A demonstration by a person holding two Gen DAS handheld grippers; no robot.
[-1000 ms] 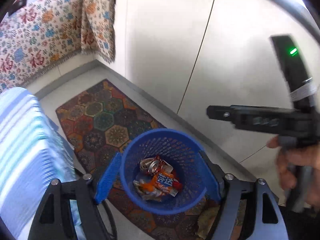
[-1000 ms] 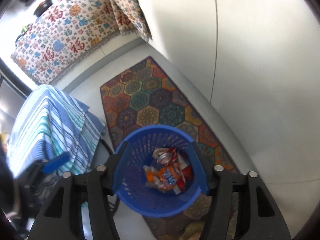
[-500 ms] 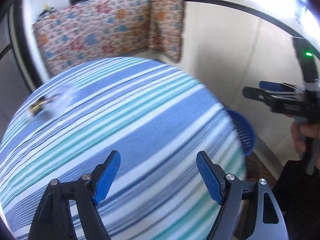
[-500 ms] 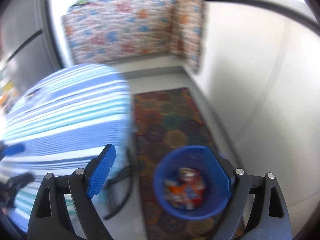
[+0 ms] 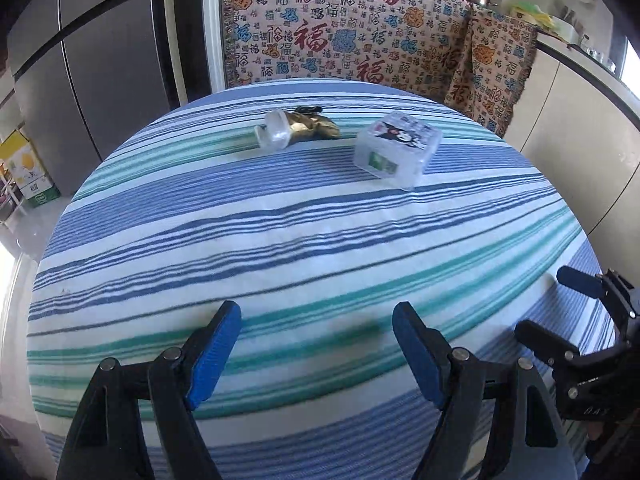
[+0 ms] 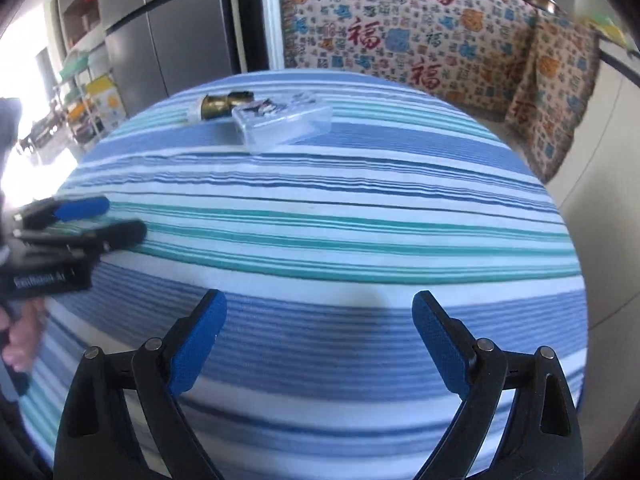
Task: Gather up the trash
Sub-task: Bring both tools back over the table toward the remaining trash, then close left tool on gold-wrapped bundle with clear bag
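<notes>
Trash sits at far side of desk (image 5: 320, 240): clear plastic box (image 5: 396, 148), w/ small clear cup (image 5: 274, 130) and crumpled gold wrapper (image 5: 314, 128) touching each other beside it. Left tool (image 5: 316, 344) and right tool (image 6: 318, 340) both spread wide, nothing held, well short of items. Risk: slick box could slip from pads or skid on cloth; wrapper may snag cup.

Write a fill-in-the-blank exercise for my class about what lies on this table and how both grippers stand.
1. The tablecloth has a ____ pattern.
2. The clear plastic box lies to the ____ of the gold wrapper in the left wrist view.
3. The left gripper and right gripper both have their fingers ____.

Missing words: striped; right; open
</notes>
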